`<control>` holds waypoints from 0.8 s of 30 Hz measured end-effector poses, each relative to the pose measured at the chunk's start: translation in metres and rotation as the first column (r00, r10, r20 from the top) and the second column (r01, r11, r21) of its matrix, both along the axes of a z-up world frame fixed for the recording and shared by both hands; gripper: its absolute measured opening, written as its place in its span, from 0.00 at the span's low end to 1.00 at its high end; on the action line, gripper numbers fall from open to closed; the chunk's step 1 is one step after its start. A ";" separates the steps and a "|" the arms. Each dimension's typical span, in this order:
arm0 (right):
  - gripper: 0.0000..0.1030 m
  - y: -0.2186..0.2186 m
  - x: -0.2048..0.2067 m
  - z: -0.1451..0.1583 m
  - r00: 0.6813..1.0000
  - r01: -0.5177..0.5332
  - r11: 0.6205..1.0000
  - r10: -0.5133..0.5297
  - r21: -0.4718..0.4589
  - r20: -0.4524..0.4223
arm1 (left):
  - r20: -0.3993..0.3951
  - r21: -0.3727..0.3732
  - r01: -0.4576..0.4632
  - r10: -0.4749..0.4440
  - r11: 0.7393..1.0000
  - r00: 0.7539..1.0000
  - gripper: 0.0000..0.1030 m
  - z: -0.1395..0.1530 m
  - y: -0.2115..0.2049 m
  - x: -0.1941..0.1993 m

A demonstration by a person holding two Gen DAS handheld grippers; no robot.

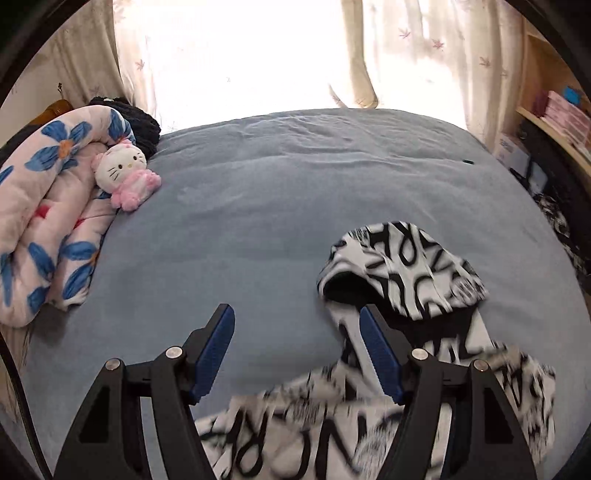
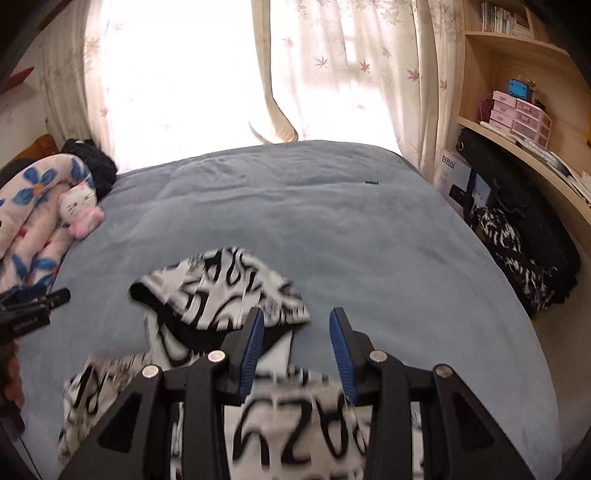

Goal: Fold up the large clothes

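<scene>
My left tongs [image 1: 297, 354] and right tongs [image 2: 297, 354] stand apart, empty, over the black-and-white printed hoodie [image 2: 221, 291] on the blue bed [image 2: 295, 206]. I judge folding not begun; next I must grip its hem at 6 o'clock.

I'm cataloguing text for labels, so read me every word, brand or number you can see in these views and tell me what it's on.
"日云山", as best it reads: white cardboard box beside the bed.
Black-and-white printed hoodie: large black lettering, stylised and motion-blurred; only loose shapes like "R" and "C", no whole word.
Left gripper: small white print on its body, too small to read.
Books on the shelf: spines too small.
</scene>
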State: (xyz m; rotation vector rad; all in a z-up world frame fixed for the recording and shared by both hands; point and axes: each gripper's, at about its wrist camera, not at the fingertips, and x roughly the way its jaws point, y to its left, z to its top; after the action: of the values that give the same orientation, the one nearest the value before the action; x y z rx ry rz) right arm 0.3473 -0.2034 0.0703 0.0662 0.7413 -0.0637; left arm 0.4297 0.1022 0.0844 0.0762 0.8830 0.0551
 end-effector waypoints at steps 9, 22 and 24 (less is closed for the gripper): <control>0.36 0.017 0.108 -0.105 0.994 0.002 0.999 0.003 0.042 -0.112 | -0.095 -0.035 -0.070 0.066 0.997 0.993 0.67 -0.099 -0.016 0.095; 0.39 0.025 0.123 -0.208 0.960 -0.061 0.998 0.066 0.026 -0.271 | -0.207 -0.114 -0.072 0.047 0.991 0.977 0.76 -0.200 0.044 0.100; 0.42 0.025 0.121 -0.202 0.955 -0.082 0.996 0.088 0.030 -0.282 | -0.229 -0.125 -0.067 0.037 0.990 0.973 0.76 -0.196 0.048 0.105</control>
State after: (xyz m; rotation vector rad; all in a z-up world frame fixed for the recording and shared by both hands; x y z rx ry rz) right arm 0.4683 -0.1783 -0.1318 0.0428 1.0312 0.0165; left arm 0.5342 0.1503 -0.1119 -0.0664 1.1143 0.0372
